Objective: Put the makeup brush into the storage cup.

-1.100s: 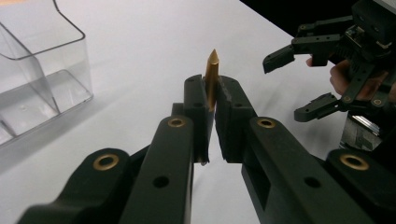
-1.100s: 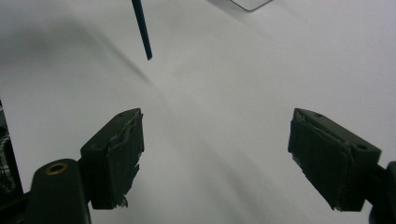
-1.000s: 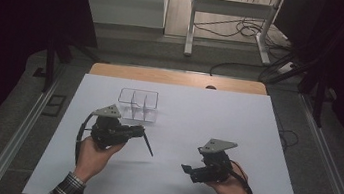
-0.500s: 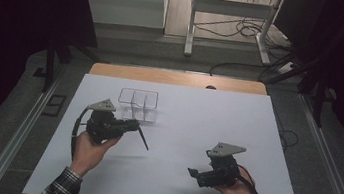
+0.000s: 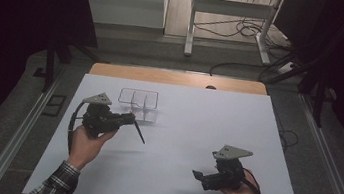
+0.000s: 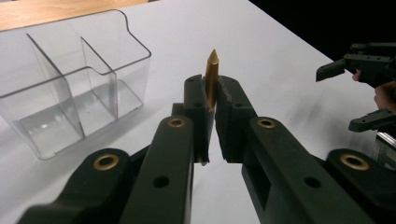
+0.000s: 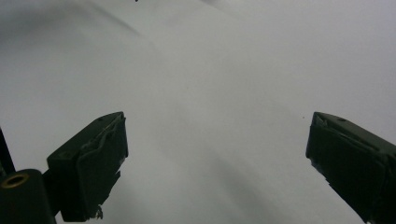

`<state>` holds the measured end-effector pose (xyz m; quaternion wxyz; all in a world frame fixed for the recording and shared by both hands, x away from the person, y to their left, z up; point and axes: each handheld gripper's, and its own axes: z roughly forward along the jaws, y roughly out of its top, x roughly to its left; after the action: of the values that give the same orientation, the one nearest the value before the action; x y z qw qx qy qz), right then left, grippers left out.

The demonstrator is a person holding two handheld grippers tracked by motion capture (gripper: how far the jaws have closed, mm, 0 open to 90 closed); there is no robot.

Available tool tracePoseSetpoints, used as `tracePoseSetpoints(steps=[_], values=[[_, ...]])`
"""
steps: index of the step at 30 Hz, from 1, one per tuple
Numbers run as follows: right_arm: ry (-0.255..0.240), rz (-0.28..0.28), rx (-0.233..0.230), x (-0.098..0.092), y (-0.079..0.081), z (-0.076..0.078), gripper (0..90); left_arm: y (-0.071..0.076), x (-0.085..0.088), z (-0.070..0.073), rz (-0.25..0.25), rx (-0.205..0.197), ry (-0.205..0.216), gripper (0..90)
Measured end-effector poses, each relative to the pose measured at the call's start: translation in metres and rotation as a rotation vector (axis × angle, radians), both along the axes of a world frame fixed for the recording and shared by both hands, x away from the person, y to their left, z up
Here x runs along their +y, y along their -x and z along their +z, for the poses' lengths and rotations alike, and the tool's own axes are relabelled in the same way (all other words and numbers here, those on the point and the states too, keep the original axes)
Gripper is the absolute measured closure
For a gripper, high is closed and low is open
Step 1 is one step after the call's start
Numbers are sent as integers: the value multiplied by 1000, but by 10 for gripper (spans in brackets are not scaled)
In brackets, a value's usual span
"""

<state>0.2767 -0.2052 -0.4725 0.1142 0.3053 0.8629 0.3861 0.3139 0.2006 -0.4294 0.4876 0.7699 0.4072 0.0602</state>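
Lab-like recording room; white-topped table; floor cables; dark curtains; metal stand

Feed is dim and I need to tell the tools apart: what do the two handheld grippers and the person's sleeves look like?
Both the left gripper and right gripper are matte black, each topped by a grey three-cornered plate with a black cable trailing. The left gripper's jaw arms carry brass-coloured rivets. Plaid shirt cuffs cover both wrists.

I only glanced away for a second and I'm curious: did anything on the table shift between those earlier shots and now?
The left gripper, shut on a gold-tipped pen, drifted left and a little farther away, closer to the clear plastic organizer. The right gripper, jaws wide apart, pulled back toward the person and slightly right. Nothing was picked up or released. The organizer and the white table stayed as they were.
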Motion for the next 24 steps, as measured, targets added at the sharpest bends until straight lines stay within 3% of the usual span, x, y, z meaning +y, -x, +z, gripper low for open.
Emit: tracePoseSetpoints(steps=[12, 24], values=[[-9, 0, -36, -9, 8, 3, 52, -11, 9, 6, 27, 2, -14, 841], [2, -8, -43, -19, 16, 2, 49, -24, 21, 11, 68, 3, -22, 842]])
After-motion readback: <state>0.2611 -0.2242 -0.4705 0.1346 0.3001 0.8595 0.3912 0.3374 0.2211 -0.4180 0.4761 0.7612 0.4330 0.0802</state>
